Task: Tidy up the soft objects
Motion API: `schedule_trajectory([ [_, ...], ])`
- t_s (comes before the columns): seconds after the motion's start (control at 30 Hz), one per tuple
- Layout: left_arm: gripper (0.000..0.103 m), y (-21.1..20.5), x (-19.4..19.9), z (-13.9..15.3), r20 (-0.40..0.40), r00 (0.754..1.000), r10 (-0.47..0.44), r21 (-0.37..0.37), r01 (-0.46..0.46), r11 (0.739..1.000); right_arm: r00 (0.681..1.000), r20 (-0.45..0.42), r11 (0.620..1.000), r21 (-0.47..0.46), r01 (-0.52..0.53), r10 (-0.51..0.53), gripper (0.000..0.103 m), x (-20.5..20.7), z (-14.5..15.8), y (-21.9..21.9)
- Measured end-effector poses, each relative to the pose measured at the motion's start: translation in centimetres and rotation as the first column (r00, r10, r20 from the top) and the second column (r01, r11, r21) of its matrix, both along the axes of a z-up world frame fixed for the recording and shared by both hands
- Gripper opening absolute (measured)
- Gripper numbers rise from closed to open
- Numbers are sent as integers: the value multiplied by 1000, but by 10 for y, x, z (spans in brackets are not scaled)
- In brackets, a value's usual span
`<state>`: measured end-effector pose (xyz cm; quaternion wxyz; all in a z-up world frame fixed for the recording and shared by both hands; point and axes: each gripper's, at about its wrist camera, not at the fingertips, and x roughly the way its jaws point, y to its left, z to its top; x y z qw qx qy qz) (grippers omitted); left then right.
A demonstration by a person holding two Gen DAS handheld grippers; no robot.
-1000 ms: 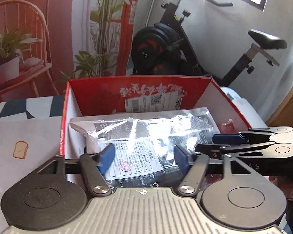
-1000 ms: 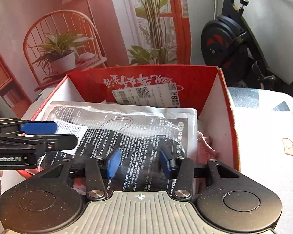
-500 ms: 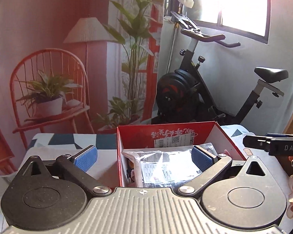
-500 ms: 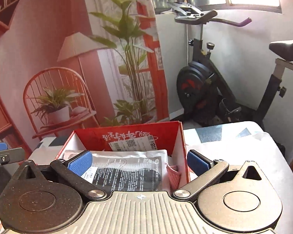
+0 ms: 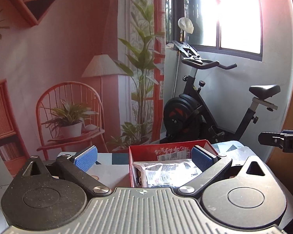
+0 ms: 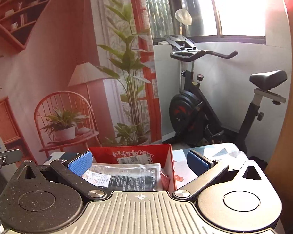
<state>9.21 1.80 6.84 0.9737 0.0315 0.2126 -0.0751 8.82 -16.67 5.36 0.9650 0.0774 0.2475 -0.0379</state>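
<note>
Both tools hang above and short of the red box (image 5: 167, 149), and neither carries anything. The left hand-held gripper (image 5: 144, 157) has its blue pads spread as wide as they go, with only air between them, and the right hand-held gripper (image 6: 138, 160) stands the same way. Each has just been opening, with nothing between its pads. The clear plastic packet (image 5: 166, 172) lies flat inside the box, on top of whatever else is in there, with a bit of pink cloth (image 6: 166, 179) showing at its right edge. The box sits on the patterned surface (image 6: 211, 152). My reading is that the packet is stowed, and the pads are parted because there is nothing left to hold.
</note>
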Motion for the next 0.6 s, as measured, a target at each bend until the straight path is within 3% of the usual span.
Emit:
schedule_trajectory([
  [0.27, 103, 4, -48, 21, 56, 997, 47, -25, -45, 999, 999, 40, 997, -75, 3, 0, 103, -57, 35, 10],
  [0.6, 103, 5, -57, 24, 67, 993, 96, -29, -94, 995, 999, 45, 992, -124, 15, -9, 103, -74, 44, 15],
])
